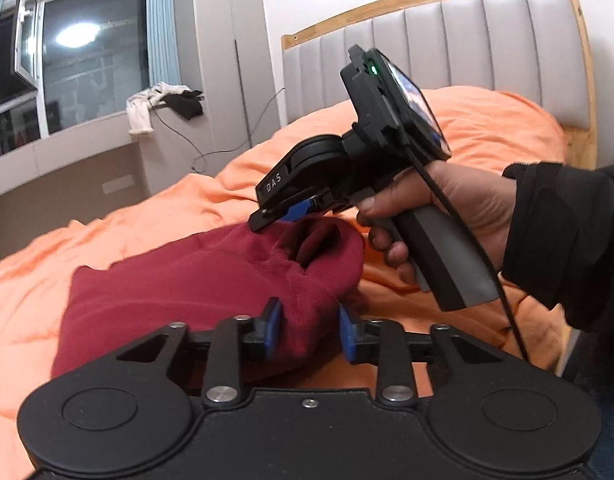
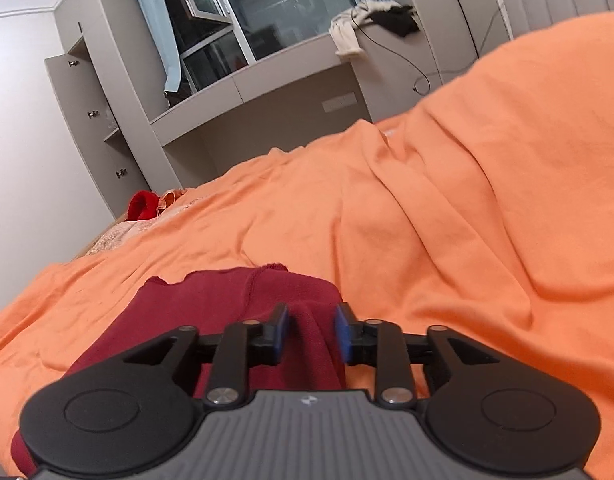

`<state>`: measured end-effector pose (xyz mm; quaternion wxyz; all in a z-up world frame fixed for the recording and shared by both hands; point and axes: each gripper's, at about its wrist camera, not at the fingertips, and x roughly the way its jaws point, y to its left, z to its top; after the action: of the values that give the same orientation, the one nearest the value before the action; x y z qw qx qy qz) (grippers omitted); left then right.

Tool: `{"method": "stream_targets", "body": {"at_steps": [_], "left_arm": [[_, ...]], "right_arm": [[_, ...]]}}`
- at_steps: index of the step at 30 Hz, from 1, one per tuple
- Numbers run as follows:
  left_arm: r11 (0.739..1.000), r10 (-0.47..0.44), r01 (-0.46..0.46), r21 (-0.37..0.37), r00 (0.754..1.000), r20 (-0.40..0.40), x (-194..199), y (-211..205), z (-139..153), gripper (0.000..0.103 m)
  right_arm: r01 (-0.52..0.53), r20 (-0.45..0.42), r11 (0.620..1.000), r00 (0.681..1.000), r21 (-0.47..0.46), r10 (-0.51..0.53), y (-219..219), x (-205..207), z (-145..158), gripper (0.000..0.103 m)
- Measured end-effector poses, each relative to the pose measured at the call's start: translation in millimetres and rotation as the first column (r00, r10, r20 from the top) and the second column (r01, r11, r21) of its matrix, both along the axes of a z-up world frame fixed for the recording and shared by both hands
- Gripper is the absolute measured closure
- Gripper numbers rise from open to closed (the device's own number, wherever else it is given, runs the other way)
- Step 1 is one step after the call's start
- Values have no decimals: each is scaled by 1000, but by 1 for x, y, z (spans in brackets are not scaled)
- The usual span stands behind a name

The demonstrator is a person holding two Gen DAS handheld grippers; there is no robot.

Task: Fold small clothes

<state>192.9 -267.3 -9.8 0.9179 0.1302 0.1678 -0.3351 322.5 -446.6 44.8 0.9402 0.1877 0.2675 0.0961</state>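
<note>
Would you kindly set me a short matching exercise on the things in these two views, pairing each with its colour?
Things:
1. garment
2. bedsheet
3. gripper pads
4. headboard padding

Colours:
A. blue
B. grey
C. dark red
D. orange

Pairs: 1-C, 2-D, 3-A, 4-B

On the bed (image 2: 447,208) lies one dark red garment (image 1: 195,280). Two tongs are there: the left tongs (image 1: 310,330) and the right tongs (image 2: 311,334), each with two blue pads. One hand (image 1: 447,212) shows. At the far edge of the bed sits one bright red item (image 2: 143,206).
</note>
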Motion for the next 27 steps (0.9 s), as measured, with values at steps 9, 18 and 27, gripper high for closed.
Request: {"method": "stream_targets", "body": {"at_steps": [9,18,27], "left_arm": [[991,-24,12,-130,996,-90,1,31,23,15],[982,139,-141,-121,990,-24,2,65,47,1],[908,333,-369,-197,923,-195,65,118,49,1]], "right_arm": [[-46,-25,998,999,-37,45,-3,-23,-4,3],[-102,-12,992,995,-74,102,1,-56,-2,0],[-171,-42,978,985,-121,167,24,-62,-5,0]]}}
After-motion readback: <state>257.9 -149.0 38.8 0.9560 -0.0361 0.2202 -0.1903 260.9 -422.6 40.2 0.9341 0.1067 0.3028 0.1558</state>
